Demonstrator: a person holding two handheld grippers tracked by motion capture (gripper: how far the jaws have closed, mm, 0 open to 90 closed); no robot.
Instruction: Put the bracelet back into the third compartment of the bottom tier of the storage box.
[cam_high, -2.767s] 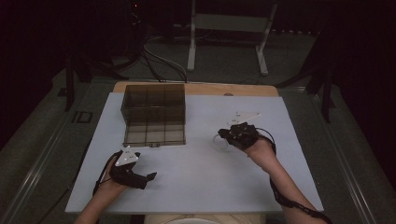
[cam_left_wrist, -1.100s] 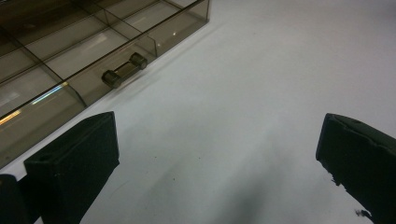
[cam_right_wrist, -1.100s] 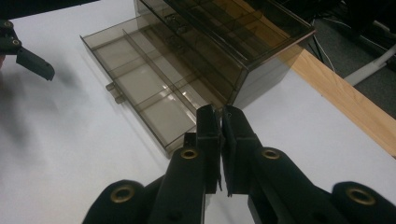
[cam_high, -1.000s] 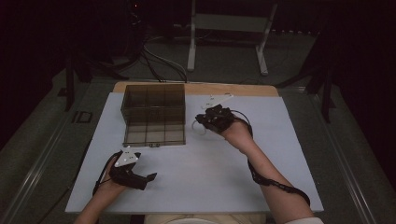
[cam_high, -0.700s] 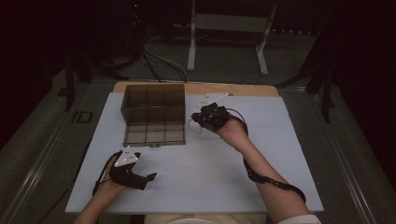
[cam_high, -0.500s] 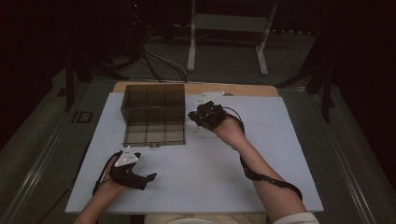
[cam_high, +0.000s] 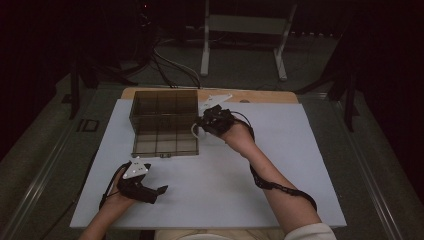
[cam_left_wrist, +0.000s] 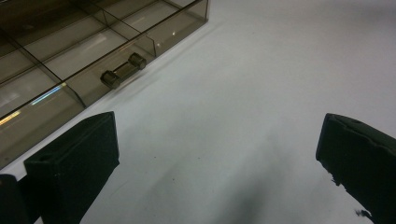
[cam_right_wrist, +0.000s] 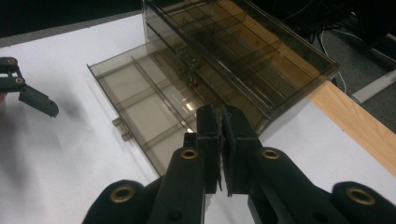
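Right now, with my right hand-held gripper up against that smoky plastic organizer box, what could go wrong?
1. The right hand-held gripper is shut at the side wall of the organizer box, whose lid stands open. A push there might slide the box or drop the lid.
2. The left hand-held gripper is open and rests apart from the box on the white table sheet, so nothing braces it.
3. The box's back edge sits near the table's far edge.

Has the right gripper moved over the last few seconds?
Yes. The right gripper has travelled left and slightly away from the person, from open table to the right edge of the smoky compartment box.
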